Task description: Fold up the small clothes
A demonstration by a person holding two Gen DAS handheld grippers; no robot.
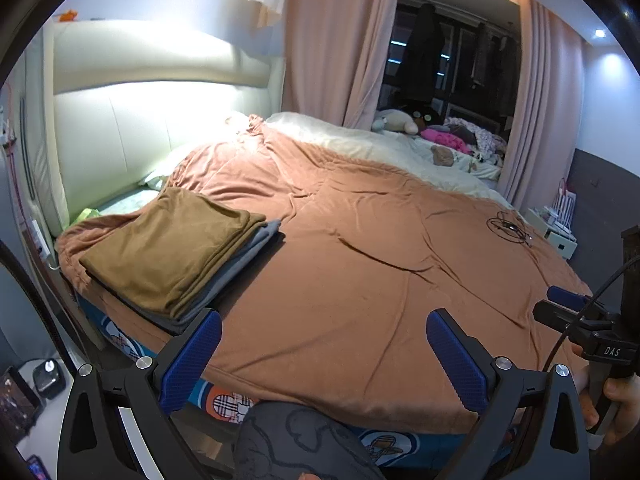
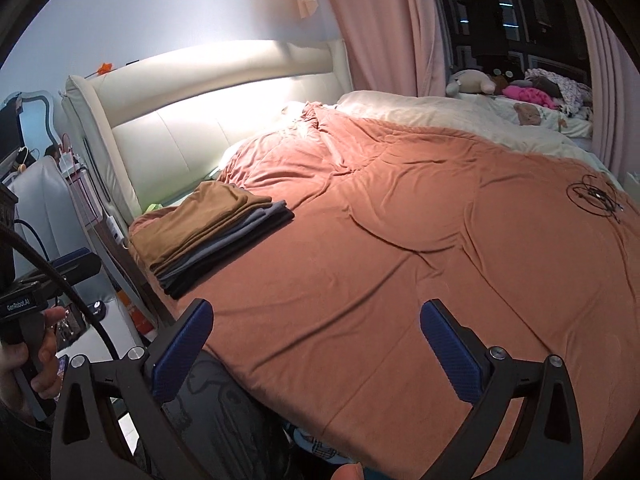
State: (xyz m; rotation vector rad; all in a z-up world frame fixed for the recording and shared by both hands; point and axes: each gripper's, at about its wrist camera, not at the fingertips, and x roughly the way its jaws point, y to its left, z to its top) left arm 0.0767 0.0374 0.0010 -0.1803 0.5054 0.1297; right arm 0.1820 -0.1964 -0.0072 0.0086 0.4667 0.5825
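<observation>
A stack of folded clothes lies on the bed's left side, a brown garment on top of grey and dark ones; it also shows in the right wrist view. My left gripper is open and empty, held above the bed's near edge, right of the stack. My right gripper is open and empty over the rust-coloured blanket. The right gripper's side shows at the right edge of the left wrist view, and the left gripper's side at the left edge of the right wrist view.
A black coiled cable lies on the blanket at the far right. A cream headboard stands at the left, pink curtains behind. Plush toys and clothes lie at the far side. A nightstand stands at the lower left.
</observation>
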